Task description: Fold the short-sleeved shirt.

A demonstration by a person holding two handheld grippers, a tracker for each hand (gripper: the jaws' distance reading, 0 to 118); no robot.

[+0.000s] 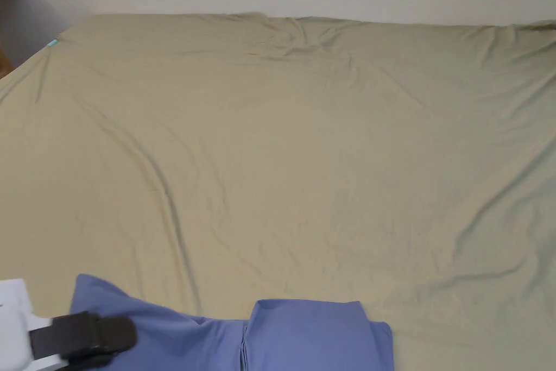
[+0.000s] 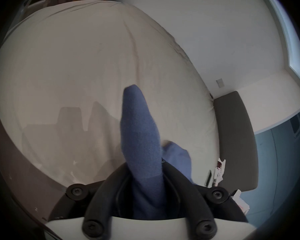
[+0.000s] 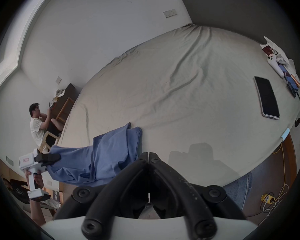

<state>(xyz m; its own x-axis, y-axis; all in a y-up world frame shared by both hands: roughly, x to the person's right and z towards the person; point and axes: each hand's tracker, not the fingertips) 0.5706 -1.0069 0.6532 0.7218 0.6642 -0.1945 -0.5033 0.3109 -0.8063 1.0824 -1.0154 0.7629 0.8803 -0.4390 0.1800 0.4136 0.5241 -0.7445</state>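
The left gripper is clamped on an edge of the blue shirt, cloth bunched between both jaws; the right gripper has its jaws pressed together on nothing. The shirt lies at the near edge of the bed, its long axis running along that edge
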